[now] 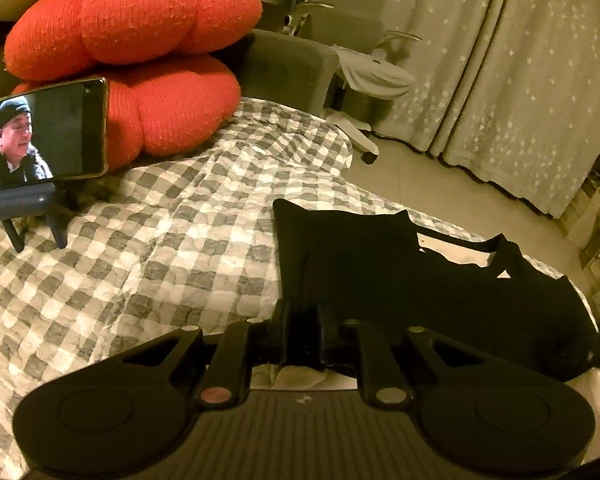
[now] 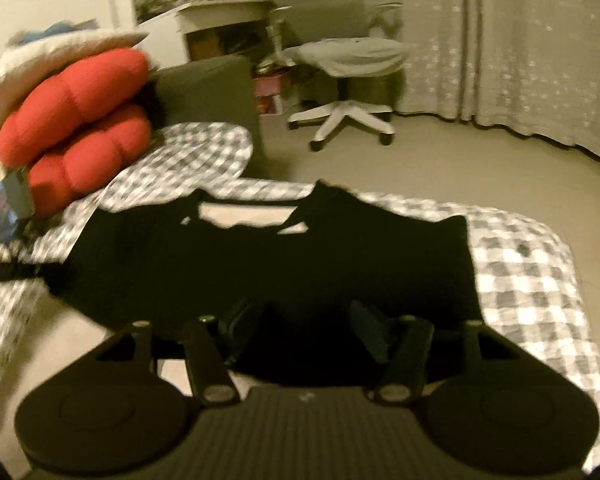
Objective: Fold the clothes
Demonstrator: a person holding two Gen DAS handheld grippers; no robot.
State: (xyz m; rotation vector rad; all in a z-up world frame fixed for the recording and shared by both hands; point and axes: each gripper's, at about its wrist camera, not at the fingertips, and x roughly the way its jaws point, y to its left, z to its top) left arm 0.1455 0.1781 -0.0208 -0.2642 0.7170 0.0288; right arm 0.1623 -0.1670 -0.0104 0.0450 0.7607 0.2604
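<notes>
We see the bed [image 1: 160, 248], covered in a grey-and-white checked quilt, filling most of both views. Across it lies the black garment [image 1: 380, 264], spread flat with its neckline toward 12 o'clock in the right wrist view [image 2: 260, 264]; in the left wrist view it sits from the centre out to 3 o'clock. At 10 o'clock on the bed we find two stacked red cushions [image 1: 140, 60], and just in front of them, at 9 o'clock in the left view, a phone [image 1: 44, 132] on a small stand, its screen lit. A white swivel chair [image 2: 348, 80] stands on the floor at 12 o'clock in the right view, with star-patterned curtains [image 2: 520, 48] at 2 o'clock.

Our left gripper [image 1: 302, 336] has its fingers drawn narrow, pinching the near left edge of the black garment. Our right gripper [image 2: 304, 332] holds its fingers wide apart over the garment's near hem; the picture is blurred, and we cannot tell whether they touch the cloth.
</notes>
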